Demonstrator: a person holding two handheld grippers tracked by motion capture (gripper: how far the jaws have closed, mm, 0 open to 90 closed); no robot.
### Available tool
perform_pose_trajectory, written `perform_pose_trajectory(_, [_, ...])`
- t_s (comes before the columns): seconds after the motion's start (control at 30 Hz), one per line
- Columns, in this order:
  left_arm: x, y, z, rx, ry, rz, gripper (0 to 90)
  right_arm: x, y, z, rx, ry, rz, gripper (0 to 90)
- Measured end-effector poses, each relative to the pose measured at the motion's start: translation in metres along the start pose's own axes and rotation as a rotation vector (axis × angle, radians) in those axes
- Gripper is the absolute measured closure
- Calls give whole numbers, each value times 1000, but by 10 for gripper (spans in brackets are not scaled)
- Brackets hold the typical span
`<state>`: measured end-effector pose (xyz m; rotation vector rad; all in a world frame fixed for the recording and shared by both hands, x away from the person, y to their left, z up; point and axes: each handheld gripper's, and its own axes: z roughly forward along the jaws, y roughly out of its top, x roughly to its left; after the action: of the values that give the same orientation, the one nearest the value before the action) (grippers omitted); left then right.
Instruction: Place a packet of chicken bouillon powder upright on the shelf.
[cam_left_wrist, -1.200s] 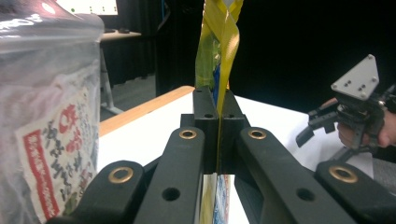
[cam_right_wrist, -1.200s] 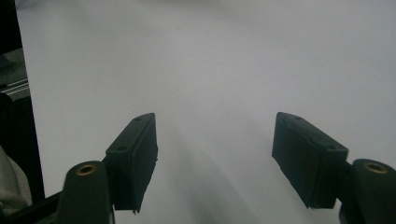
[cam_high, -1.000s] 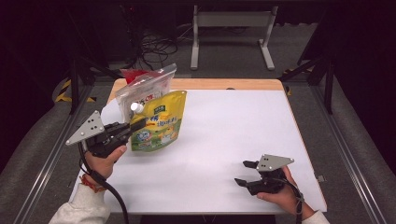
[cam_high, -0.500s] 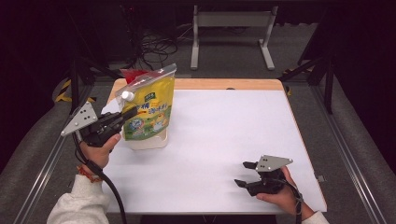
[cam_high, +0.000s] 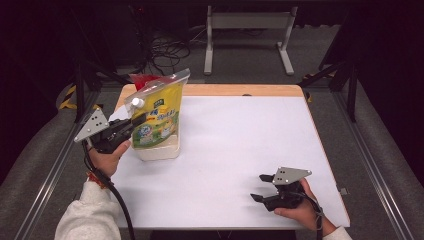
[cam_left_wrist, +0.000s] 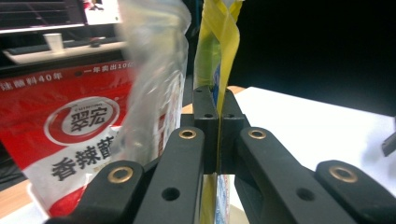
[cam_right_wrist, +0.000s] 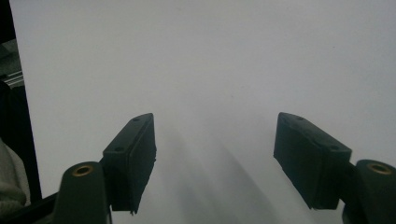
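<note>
A yellow-green stand-up pouch (cam_high: 161, 125) with a white screw cap (cam_high: 135, 102) stands on its base at the back left of the white table (cam_high: 240, 145). My left gripper (cam_high: 138, 120) is shut on the pouch's side seam below the cap. In the left gripper view the jaws of this gripper (cam_left_wrist: 218, 100) meet on the thin yellow edge of the pouch (cam_left_wrist: 219, 37). My right gripper (cam_high: 259, 188) rests on the table at the front right, open. The right gripper view shows the gripper (cam_right_wrist: 215, 154) with bare table between its pads.
Behind the yellow pouch, at the table's back left corner, stands a red pouch (cam_left_wrist: 70, 126) with white lettering, its top showing in the high view (cam_high: 142, 80). Clear plastic (cam_left_wrist: 154, 70) stands between the red and yellow pouches. A wooden strip (cam_high: 240, 90) runs along the table's far edge.
The left gripper moved left with the yellow pouch, which went from tilted to upright, its base now on the table. The right gripper stayed still.
</note>
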<state>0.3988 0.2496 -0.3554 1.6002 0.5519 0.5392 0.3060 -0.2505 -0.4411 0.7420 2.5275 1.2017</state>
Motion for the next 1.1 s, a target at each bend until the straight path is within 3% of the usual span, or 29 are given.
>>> perform_pose_trajectory(0.07, [2,-2,0,-9,-12,-14,900,0,0,0,1,-2,1,293])
perform_pose_trajectory(0.3, [18,-12,-2,-61,-143,-80,900,-1,-1,1,9,4,7,291])
perform_pose_trajectory(0.43, [20,-13,-4,-74,-182,-87,900,-1,-2,2,16,7,8,289])
perform_pose_trajectory(0.53, [22,-14,-4,-53,-215,-87,899,-2,-2,4,23,11,12,286])
perform_pose_trajectory(0.57, [22,-14,-3,-39,-215,-88,899,-2,-3,5,29,14,14,284])
perform_pose_trajectory(0.67, [21,-16,-1,-4,-150,-71,898,-1,-3,5,32,15,11,282])
perform_pose_trajectory(0.8, [19,-28,6,77,-135,-65,897,0,-2,5,30,18,9,280])
perform_pose_trajectory(0.93, [20,-35,7,71,-121,-93,896,0,-1,4,23,16,6,280])
perform_pose_trajectory(1.03, [19,-38,8,115,-106,-76,895,0,-1,3,18,15,3,280])
perform_pose_trajectory(1.1, [19,-41,7,109,-97,-86,896,0,0,2,15,14,0,280])
